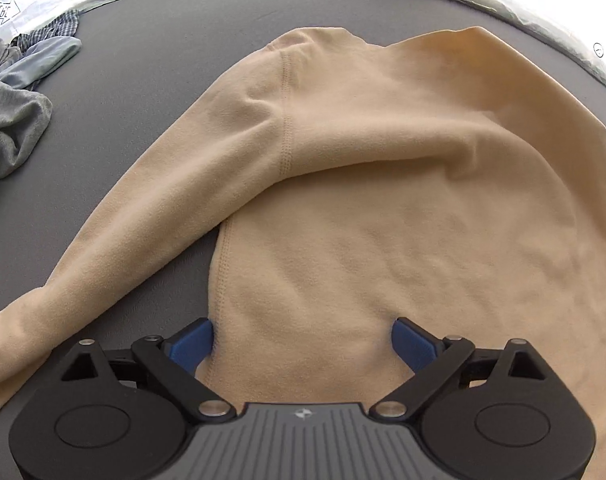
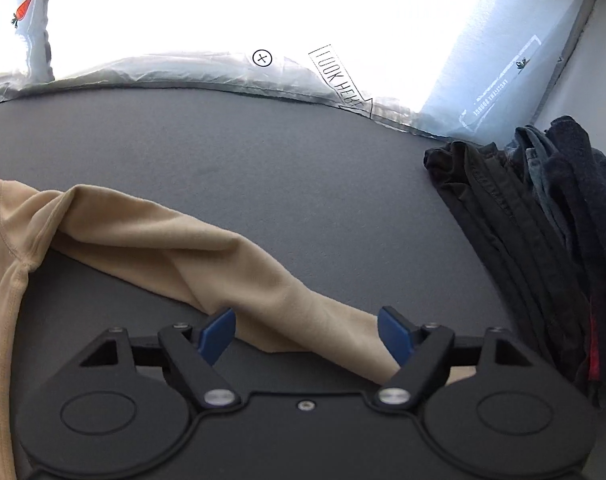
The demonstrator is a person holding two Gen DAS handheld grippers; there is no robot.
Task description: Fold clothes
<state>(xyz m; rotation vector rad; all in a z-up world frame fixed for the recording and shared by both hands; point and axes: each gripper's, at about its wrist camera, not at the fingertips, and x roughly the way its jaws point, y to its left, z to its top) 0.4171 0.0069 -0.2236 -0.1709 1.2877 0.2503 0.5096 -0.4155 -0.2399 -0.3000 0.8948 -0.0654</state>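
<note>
A beige fleece sweater (image 1: 383, 200) lies spread on the dark grey table (image 1: 143, 80), one long sleeve (image 1: 123, 240) running down to the left. My left gripper (image 1: 303, 344) points down over the sweater's lower body, beside its side seam. It is open, its blue pads (image 1: 193, 346) wide apart with flat fabric lying between them. In the right wrist view the other sleeve (image 2: 183, 248) crosses the table (image 2: 263, 160) diagonally. My right gripper (image 2: 307, 334) is open astride the sleeve's lower end. One pad (image 2: 395, 336) sits at the sleeve's edge, and the cuff is hidden under the gripper body.
A loose heap of grey, light blue and checked clothes (image 1: 15, 112) lies at the table's far left. A stack of dark folded garments (image 2: 543, 220) stands along the right side. Crinkled clear plastic sheeting (image 2: 223, 68) borders the table's far edge.
</note>
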